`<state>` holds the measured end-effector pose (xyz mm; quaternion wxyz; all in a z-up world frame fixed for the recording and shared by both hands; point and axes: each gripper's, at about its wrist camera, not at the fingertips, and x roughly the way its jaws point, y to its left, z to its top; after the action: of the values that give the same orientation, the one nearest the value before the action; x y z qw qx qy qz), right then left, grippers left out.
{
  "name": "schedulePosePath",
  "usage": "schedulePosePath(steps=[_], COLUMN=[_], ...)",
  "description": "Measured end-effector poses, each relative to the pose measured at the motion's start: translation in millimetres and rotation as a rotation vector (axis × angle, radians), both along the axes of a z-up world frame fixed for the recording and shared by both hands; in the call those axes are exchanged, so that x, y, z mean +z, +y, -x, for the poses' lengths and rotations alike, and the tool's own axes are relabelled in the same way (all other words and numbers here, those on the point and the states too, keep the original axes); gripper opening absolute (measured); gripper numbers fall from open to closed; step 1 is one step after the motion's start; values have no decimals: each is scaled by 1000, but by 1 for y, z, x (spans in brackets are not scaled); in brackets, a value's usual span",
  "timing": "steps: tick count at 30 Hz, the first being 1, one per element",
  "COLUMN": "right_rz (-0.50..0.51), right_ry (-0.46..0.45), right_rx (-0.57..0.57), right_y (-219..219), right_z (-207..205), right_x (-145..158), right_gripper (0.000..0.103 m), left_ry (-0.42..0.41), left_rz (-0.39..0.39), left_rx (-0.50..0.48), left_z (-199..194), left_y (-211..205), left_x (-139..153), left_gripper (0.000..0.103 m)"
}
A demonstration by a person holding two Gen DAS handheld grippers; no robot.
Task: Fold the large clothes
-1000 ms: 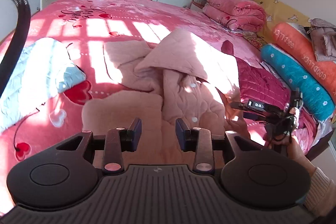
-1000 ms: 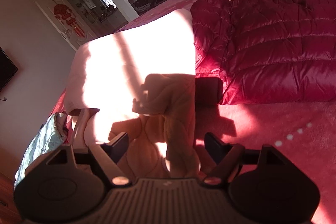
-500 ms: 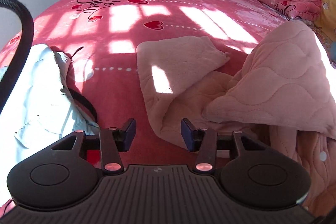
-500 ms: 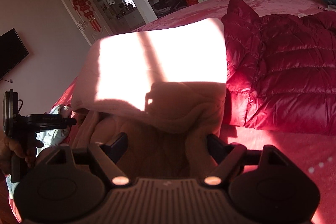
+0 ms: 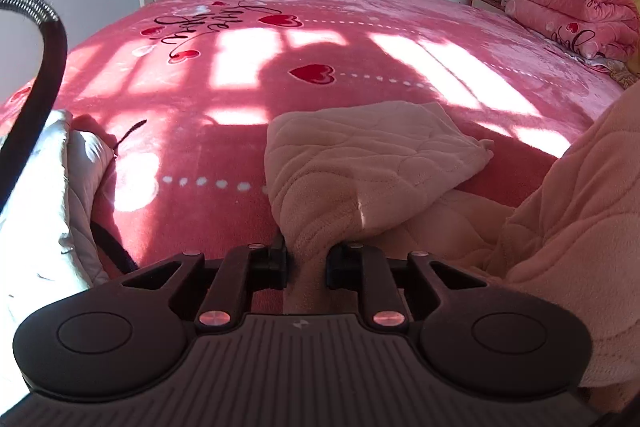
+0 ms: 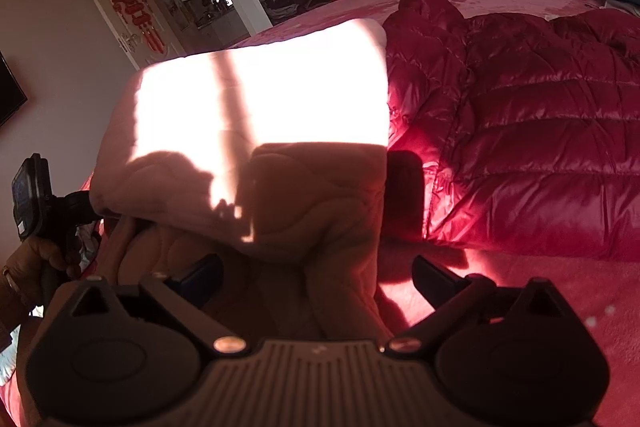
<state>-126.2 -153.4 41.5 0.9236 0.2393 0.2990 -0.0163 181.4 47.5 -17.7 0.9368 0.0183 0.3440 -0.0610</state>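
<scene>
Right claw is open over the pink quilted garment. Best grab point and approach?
Likely the shaded bottom hem fold of the pink quilted garment, approached from the near bed edge, along the right claw. That edge is bunched into a ridge between the open jaws. The left claw already pinches the sleeve.

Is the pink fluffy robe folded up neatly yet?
No. The pink robe lies crumpled on the bed, one sleeve spread out.

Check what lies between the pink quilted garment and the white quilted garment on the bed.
Left wrist view: only bare bedspread separates the pink quilted garment from the white quilted garment.
</scene>
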Motion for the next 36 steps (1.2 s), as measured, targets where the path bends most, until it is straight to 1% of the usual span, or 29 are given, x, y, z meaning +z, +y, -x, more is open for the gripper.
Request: schedulePosePath(steps=[2, 5, 8, 10, 11, 12, 13, 14, 16, 18, 22, 23, 25, 27, 28, 30, 31, 35, 36], right_rz=[7, 13, 14, 19, 19, 17, 15, 12, 4, 6, 26, 29, 35, 38, 36, 24, 21, 11, 3], right_ry=[0, -11, -17, -20, -20, -17, -13, -8, 2, 19, 44, 49, 64, 86, 93, 95, 93, 76, 72], right_rx=[-16, -33, -36, -34, -30, -27, -27, -27, -24, -22, -10, -4, 8, 12, 13, 11, 9, -2, -3], right_y=[-1, -4, -5, -3, -3, -3, -3, -3, -3, -2, 2, 2, 3, 3, 3, 2, 1, -1, 0], right_z=[1, 3, 4, 5, 5, 5, 4, 4, 3, 1, 0, 0, -2, -4, -5, -4, -3, 3, 3], right_x=[0, 0, 1, 1, 1, 0, 0, -2, -4, -7, -10, -11, -12, -14, -15, -15, -14, -9, -8], right_gripper=[100, 100, 100, 100, 100, 100, 100, 100, 100, 100, 100, 100, 101, 101, 101, 101, 101, 101, 101], left_ry=[-52, -121, -175, -215, -219, -222, -226, -220, -187, -169, -133, -129, -115, -101, -107, -117, -113, -80, -58], left_rz=[10, 12, -5, -40, -36, -39, -66, -82, -104, -128, -102, -91, -57, -27, -12, 14, 32, 136, 169], left_rx=[42, 103, 175, 255, 283, 306, 330, 340, 337, 324, 318, 316, 310, 303, 292, 256, 228, 90, 45], left_z=[-13, -19, -30, -43, -48, -50, -51, -52, -55, -48, -39, -37, -38, -31, -13, 5, 33, 82, 93], left_y=[-5, 18, 55, 92, 110, 125, 137, 147, 167, 173, 185, 190, 201, 211, 211, 216, 202, 192, 184], left_x=[13, 37, 63, 81, 88, 95, 99, 100, 91, 78, 55, 53, 52, 55, 61, 66, 71, 69, 68], left_gripper=[18, 17, 17, 17, 17, 15, 14, 14, 14, 14, 15, 18, 29, 61, 65, 65, 67, 75, 77])
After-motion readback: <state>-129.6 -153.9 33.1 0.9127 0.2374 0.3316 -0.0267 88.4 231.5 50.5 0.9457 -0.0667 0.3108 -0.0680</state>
